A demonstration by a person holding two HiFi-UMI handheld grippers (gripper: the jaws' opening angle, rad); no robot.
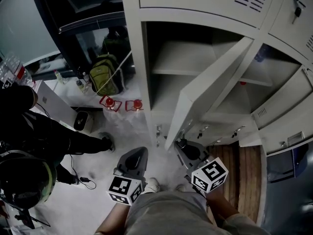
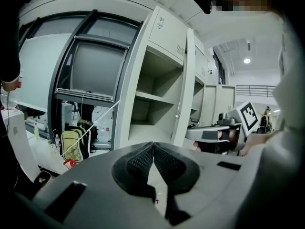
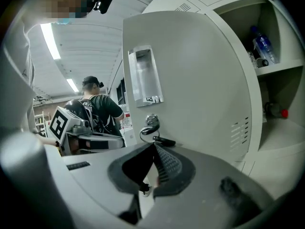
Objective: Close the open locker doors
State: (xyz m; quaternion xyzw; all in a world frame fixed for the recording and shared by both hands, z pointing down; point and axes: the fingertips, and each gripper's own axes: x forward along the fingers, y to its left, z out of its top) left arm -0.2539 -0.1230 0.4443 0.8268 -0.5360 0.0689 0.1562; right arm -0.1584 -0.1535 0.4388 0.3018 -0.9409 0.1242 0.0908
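Observation:
A tall grey locker door [image 1: 205, 89] stands swung open in front of its empty shelved compartment [image 1: 178, 72]. My right gripper [image 1: 182, 144] is shut with nothing in it, its tip right by that door's lower edge. In the right gripper view the right gripper [image 3: 153, 145] faces the door's outer face [image 3: 200, 80], just below the lock with a key [image 3: 151, 121]. The left gripper [image 1: 139, 153] hangs further left over the floor, shut and holding nothing. In the left gripper view the left gripper [image 2: 152, 145] faces the open compartment [image 2: 150, 113]. Another open door [image 1: 286, 102] stands at the right.
A person in dark clothes [image 1: 34, 136] stands at the left near a white box [image 1: 54, 102]. A green backpack [image 1: 105, 75] and red items [image 1: 110, 103] lie on the floor by the lockers. A bottle [image 3: 263, 44] sits in the right compartment. A wooden platform [image 1: 249, 165] lies below.

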